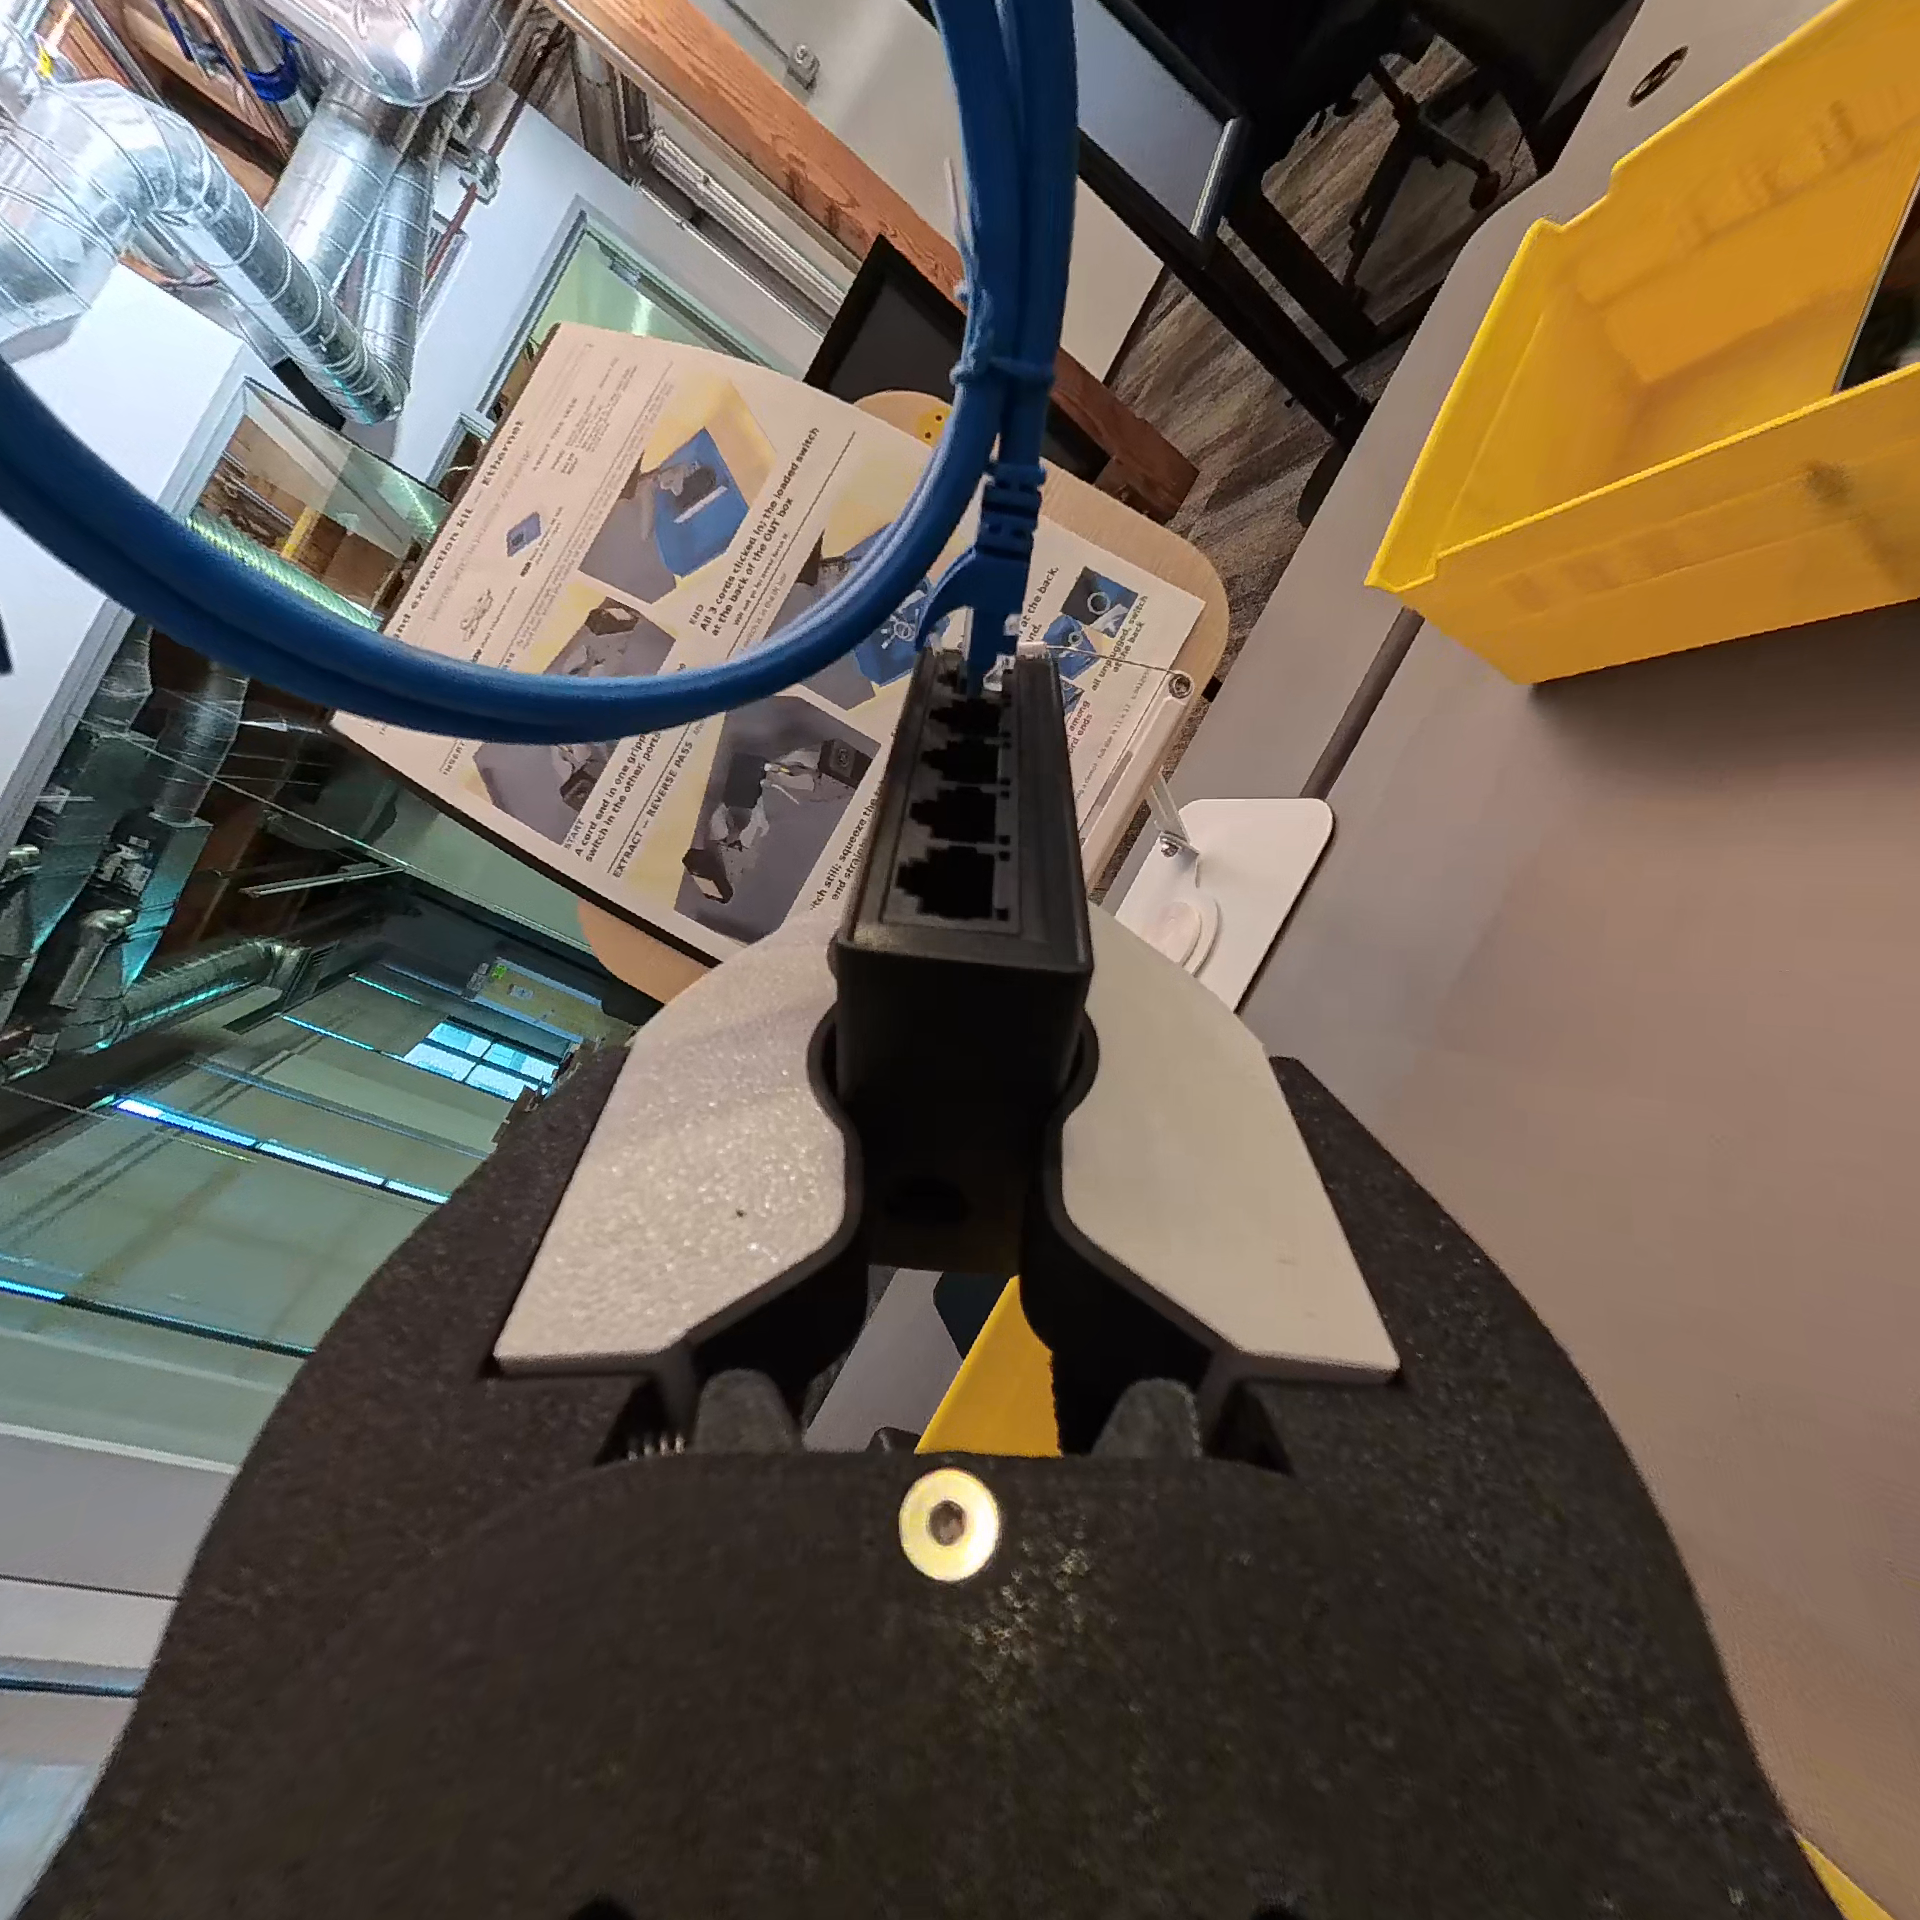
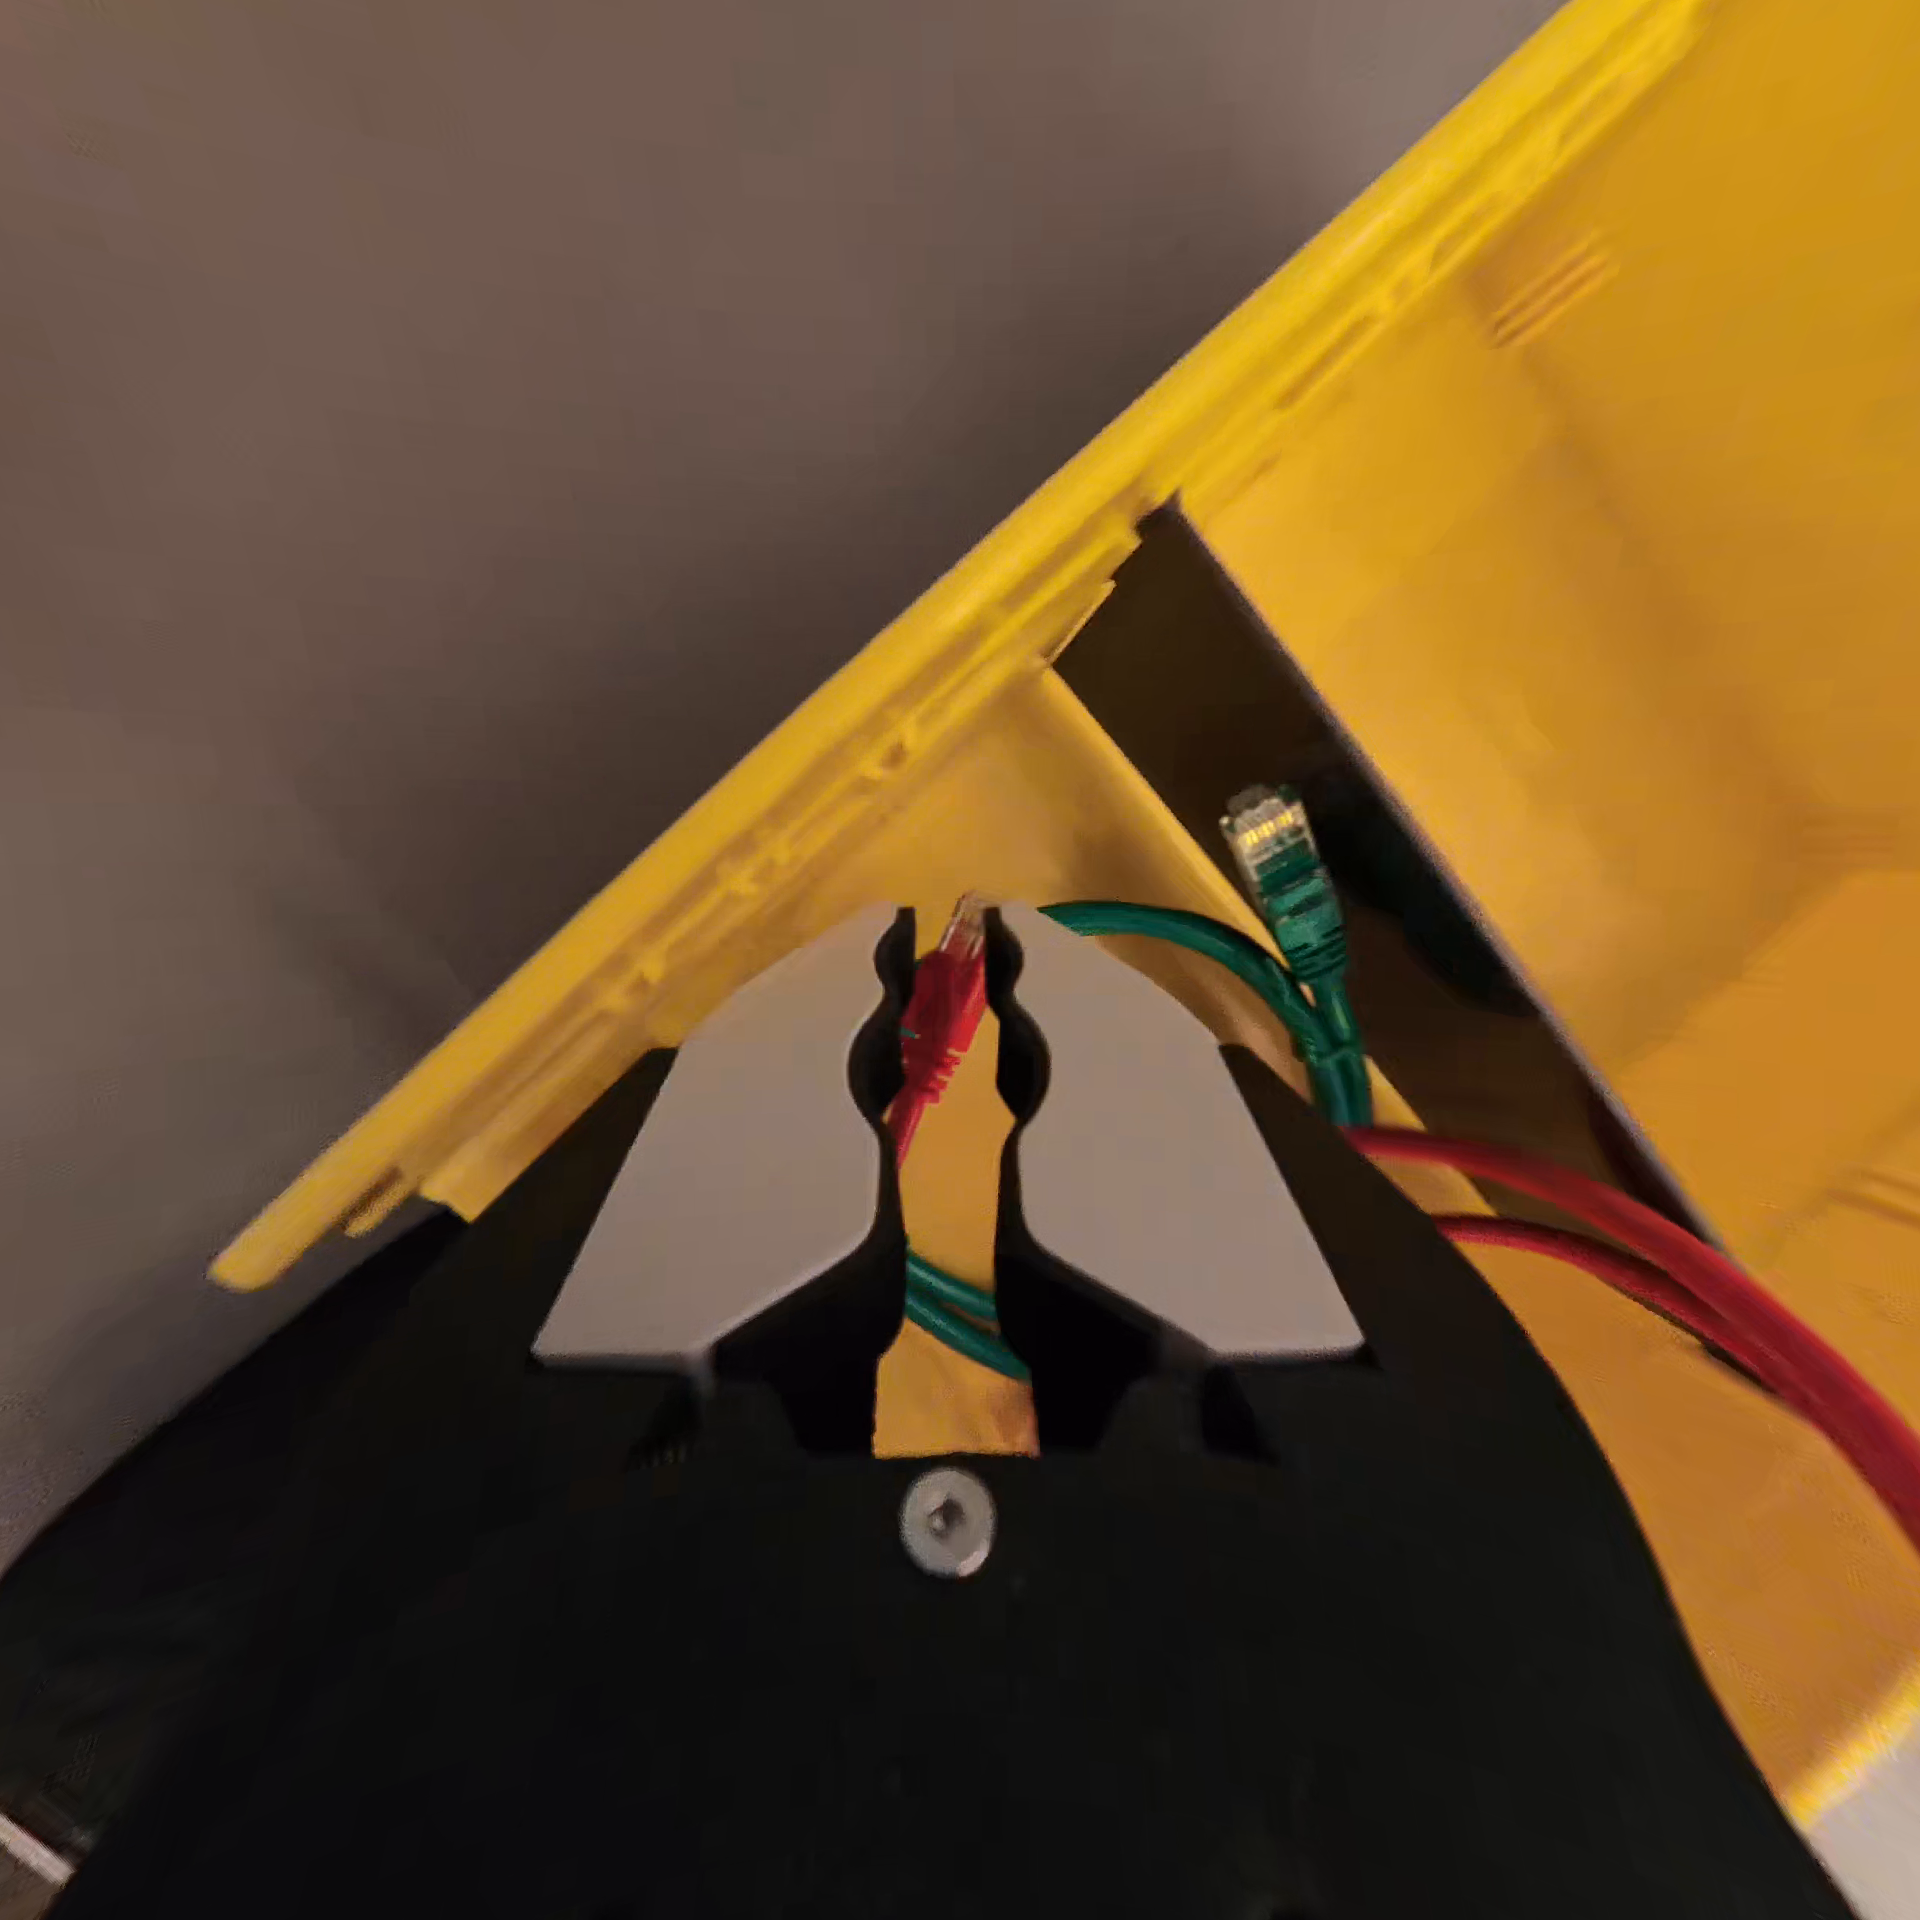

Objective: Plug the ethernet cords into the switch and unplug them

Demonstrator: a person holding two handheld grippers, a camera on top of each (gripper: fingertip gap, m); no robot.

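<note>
In the left wrist view my left gripper (image 1: 961,935) is shut on a black ethernet switch (image 1: 966,821), held up in the air with its row of ports facing the camera. A blue ethernet cord (image 1: 1008,509) is plugged into the farthest port and loops away to the left. In the right wrist view my right gripper (image 2: 948,920) is shut on the plug of a red ethernet cord (image 2: 940,1003) inside a yellow bin (image 2: 1558,727). A green ethernet cord (image 2: 1294,894) lies beside it in the bin, its plug free.
A grey tabletop (image 1: 1610,1039) lies to the right in the left wrist view, with a yellow bin (image 1: 1662,416) on it. An instruction sheet on a board (image 1: 727,623) stands behind the switch. A dark divider (image 2: 1299,727) splits the yellow bin. The left gripper's tips are roughly 35 centimeters from the right gripper's.
</note>
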